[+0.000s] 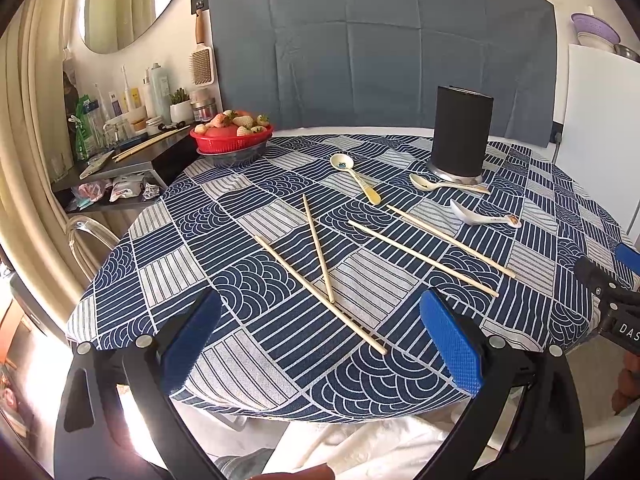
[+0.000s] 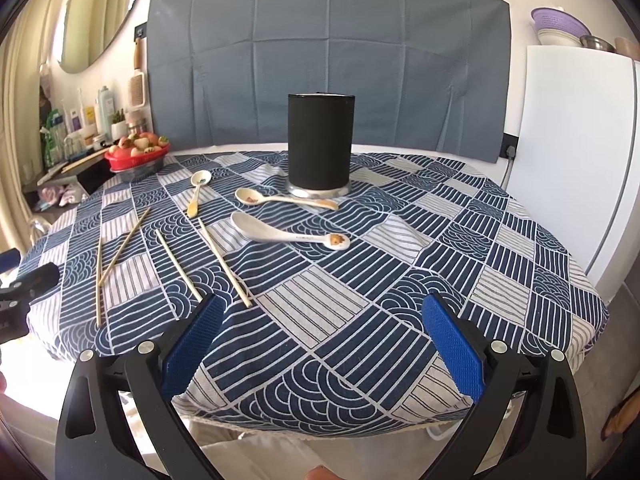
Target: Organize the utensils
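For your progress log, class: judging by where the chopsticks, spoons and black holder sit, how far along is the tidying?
Done: nothing yet; all four chopsticks and three spoons lie loose on the patterned tablecloth.
In hand: nothing; the left claw and right claw are open at the near edge.
Left: every utensil still to go, presumably into the black holder.

Each claw was a black plastic frame with two broad arms, each pierced by a long slot and studded with round silver screws near the fingers. The left claw (image 1: 320, 344) carried blue pads (image 1: 454, 346) with a fine diamond grip texture; the right claw (image 2: 322, 348) matched it, its pads (image 2: 454, 350) the same blue. White letters "DAS" marked the right claw's black body.
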`<action>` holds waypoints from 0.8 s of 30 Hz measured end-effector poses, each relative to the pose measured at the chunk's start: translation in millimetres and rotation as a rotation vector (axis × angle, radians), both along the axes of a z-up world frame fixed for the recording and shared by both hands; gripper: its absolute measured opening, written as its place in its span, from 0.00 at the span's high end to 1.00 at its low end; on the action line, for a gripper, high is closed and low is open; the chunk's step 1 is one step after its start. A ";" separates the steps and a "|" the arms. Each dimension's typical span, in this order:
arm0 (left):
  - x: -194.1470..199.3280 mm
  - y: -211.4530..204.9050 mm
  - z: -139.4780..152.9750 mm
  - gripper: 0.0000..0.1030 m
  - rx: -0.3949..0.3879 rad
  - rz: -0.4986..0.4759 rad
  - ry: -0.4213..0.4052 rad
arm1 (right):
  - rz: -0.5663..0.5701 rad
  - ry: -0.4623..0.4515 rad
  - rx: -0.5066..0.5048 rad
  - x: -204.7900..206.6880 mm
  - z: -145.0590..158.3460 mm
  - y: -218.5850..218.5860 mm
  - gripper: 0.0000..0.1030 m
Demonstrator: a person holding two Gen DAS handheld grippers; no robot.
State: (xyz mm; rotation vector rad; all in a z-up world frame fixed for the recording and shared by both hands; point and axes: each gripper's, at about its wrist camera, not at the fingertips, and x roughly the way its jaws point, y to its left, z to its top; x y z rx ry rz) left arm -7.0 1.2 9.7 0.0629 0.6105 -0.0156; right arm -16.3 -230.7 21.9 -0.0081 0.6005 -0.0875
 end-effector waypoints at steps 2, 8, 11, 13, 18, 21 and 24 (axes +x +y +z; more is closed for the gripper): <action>0.9 0.1 0.0 0.06 -0.002 0.002 0.002 | -0.001 0.000 0.000 0.3 0.1 0.1 0.07; 5.8 1.0 -0.8 0.06 -0.009 0.007 0.013 | 0.013 0.016 0.006 5.9 -1.0 0.4 0.07; 9.3 1.5 -1.6 0.06 -0.014 0.010 0.019 | 0.015 0.023 0.007 9.7 -1.1 -0.1 0.07; 11.7 2.0 -2.3 0.06 -0.018 0.010 0.024 | 0.016 0.028 0.003 12.6 -0.8 0.1 0.07; 20.1 4.2 -2.6 0.06 -0.021 0.020 0.036 | 0.023 0.037 -0.002 20.4 -0.7 2.2 0.07; 26.5 6.2 -3.6 0.06 -0.028 0.030 0.046 | 0.028 0.046 -0.003 26.9 -0.7 3.4 0.07; 33.8 8.8 -4.7 0.06 -0.035 0.041 0.057 | 0.031 0.053 -0.008 35.2 -0.2 4.3 0.07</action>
